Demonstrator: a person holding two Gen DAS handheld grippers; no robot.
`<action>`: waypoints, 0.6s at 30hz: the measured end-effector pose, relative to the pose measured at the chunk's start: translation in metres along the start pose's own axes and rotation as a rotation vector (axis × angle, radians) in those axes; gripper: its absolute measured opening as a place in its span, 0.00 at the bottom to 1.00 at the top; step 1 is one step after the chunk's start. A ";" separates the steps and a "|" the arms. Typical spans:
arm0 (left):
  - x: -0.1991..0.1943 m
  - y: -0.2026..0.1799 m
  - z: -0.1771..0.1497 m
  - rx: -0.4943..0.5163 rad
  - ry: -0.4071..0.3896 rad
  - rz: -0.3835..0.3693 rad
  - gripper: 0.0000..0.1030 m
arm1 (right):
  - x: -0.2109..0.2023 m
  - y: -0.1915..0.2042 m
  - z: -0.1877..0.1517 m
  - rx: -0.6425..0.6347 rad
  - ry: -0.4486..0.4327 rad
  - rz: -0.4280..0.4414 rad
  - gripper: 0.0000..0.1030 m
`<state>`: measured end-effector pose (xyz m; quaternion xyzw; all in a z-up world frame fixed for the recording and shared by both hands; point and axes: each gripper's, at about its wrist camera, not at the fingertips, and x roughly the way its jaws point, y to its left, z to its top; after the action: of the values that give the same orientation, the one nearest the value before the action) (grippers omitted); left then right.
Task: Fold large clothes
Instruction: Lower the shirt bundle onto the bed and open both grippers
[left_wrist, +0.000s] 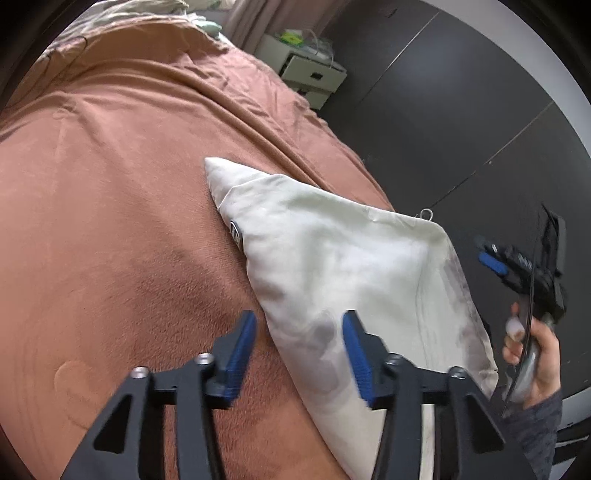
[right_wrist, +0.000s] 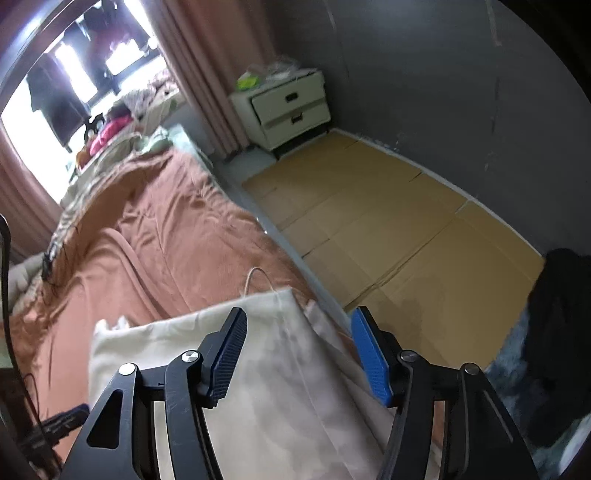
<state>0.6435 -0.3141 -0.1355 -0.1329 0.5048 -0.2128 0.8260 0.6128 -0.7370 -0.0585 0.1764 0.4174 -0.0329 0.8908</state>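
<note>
A cream-white folded garment (left_wrist: 332, 258) lies on the rust-brown bedspread (left_wrist: 110, 184), near the bed's right edge. A drawstring loop (left_wrist: 426, 213) sticks out at its far corner. My left gripper (left_wrist: 299, 332) hangs open just above the garment's near left edge, one finger over the bedspread and one over the cloth, with nothing between the pads. In the right wrist view the garment (right_wrist: 266, 350) fills the lower middle. My right gripper (right_wrist: 299, 332) is open over its right edge, gripping nothing. A hand (left_wrist: 535, 354) holds that right gripper (left_wrist: 517, 266) beyond the garment's right side.
The bed's edge runs close to the garment's right side, with flattened cardboard (right_wrist: 388, 229) on the floor below. A white two-drawer nightstand (right_wrist: 291, 107) stands against the dark wall. A black garment (right_wrist: 557, 332) lies at the right. Clutter (right_wrist: 110, 129) sits at the bed's far end.
</note>
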 end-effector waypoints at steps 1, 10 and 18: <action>-0.001 -0.001 -0.001 0.000 0.003 -0.003 0.52 | -0.010 -0.006 -0.006 0.004 -0.002 -0.006 0.57; -0.014 -0.031 -0.036 0.032 0.043 -0.042 0.52 | -0.090 -0.071 -0.078 0.125 -0.011 -0.049 0.58; -0.018 -0.045 -0.073 0.056 0.092 -0.060 0.52 | -0.131 -0.113 -0.150 0.322 -0.040 0.025 0.66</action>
<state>0.5616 -0.3445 -0.1349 -0.1148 0.5317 -0.2575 0.7986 0.3951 -0.8035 -0.0807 0.3214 0.3868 -0.0919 0.8594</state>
